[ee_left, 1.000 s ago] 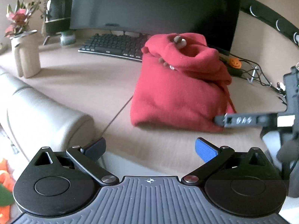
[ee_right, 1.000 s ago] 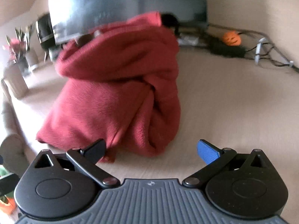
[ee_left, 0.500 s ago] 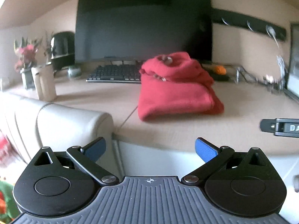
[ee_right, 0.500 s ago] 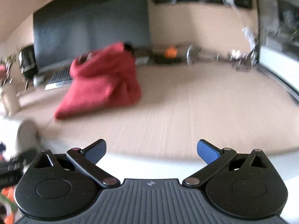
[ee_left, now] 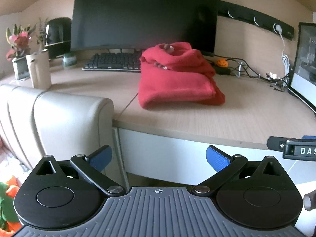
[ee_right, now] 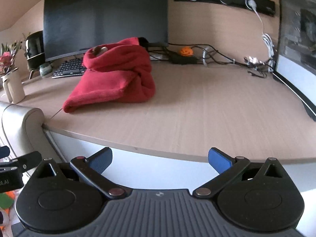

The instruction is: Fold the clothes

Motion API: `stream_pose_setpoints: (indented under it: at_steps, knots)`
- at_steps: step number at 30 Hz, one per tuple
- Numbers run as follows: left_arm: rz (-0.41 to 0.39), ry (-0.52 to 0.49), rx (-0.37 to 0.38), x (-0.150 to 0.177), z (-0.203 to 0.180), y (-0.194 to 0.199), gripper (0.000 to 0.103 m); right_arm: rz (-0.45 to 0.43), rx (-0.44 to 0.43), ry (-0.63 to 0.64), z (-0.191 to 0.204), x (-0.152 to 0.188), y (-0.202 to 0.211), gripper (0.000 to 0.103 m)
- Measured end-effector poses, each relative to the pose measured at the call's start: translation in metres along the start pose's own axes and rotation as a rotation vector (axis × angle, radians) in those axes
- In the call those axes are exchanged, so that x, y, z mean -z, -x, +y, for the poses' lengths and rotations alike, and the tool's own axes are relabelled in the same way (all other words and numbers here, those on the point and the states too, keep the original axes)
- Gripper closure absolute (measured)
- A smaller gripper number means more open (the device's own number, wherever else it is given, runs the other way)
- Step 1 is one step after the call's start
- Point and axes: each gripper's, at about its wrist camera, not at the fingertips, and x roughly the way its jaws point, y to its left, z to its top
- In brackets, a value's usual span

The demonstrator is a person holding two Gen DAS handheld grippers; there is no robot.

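Left tongs [ee_left: 159, 156] and right tongs [ee_right: 160, 157]: both spread wide and empty, held off the near edge of the desk [ee_right: 207, 106], below its surface. The red garment [ee_left: 177, 79] lies as a folded bundle on the desk, left of centre, between the near edge and the keyboard [ee_left: 114, 62] at the back; nothing touches it. Its flatter folded end points toward the near left corner, while the bulkier rolled part, apparently a hood, rises toward the monitor [ee_left: 144, 15]. The long axis seems to run from near left to far right, though the fisheye makes this uncertain. Judged from its shape, folding is nearly or fully complete. Any tidying should press the loose upper roll flat and square the edges without dragging the bundle toward the cables [ee_right: 227, 59].
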Motion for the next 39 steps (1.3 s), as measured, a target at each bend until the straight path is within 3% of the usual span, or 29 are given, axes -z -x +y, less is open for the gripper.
stream_pose_setpoints:
  at_steps: [13,18,39]
  knots:
    - [0.008,0.030,-0.017,0.001,0.007,0.002,0.000,0.024,-0.049,0.010,0.005,-0.004,-0.012,0.000]
    - [0.008,0.033,-0.012,-0.001,0.007,0.000,0.000,-0.002,-0.046,0.016,0.004,-0.006,-0.008,0.000]
    - [0.050,0.011,0.019,-0.002,-0.007,-0.016,0.000,0.036,-0.035,-0.013,-0.013,-0.002,-0.014,0.000]
